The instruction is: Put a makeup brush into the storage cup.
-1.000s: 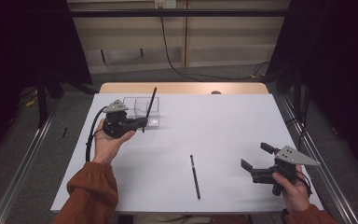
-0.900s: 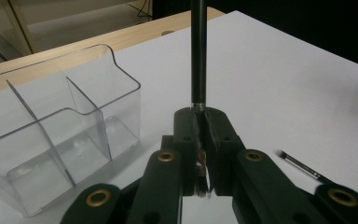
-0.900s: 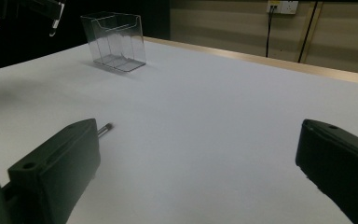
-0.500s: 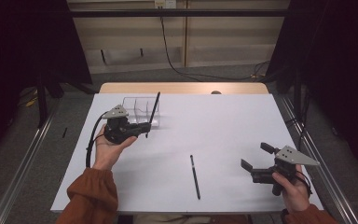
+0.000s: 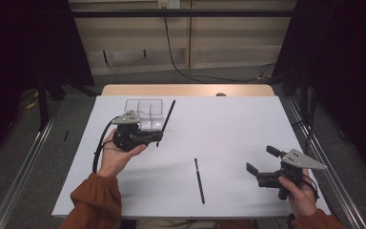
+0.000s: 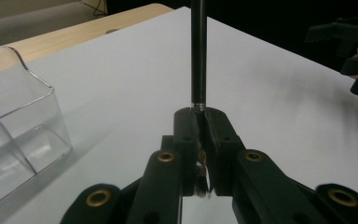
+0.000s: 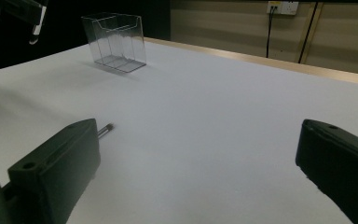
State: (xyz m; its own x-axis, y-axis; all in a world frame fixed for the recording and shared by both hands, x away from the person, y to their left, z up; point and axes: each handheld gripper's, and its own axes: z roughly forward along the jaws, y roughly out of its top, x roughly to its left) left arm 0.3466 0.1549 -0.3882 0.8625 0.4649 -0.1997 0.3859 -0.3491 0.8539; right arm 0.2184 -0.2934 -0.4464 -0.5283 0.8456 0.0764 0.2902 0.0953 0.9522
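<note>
My left gripper (image 5: 158, 135) is shut on a black pen (image 5: 167, 117) that sticks up and leans toward the far side, just right of a clear plastic divided box (image 5: 145, 107). In the left gripper view the jaws (image 6: 202, 122) pinch the pen's (image 6: 198, 56) lower end, with the box (image 6: 14, 135) at the left. A second black pen (image 5: 199, 180) lies flat on the white table near the front centre. My right gripper (image 5: 262, 160) stands open at the front right, nothing between its jaws (image 7: 200, 154); that pen's tip (image 7: 105, 129) peeks out past its left jaw.
The white tabletop (image 5: 228, 124) ends in a wooden strip (image 5: 186, 89) at the far edge. The clear box (image 7: 116, 42) stands far off in the right gripper view. Metal rails (image 5: 314, 143) run along both sides of the table.
My left hand has carried the held pen to the right and a little nearer, from in front of the box to its right side. The right gripper has stayed put.
</note>
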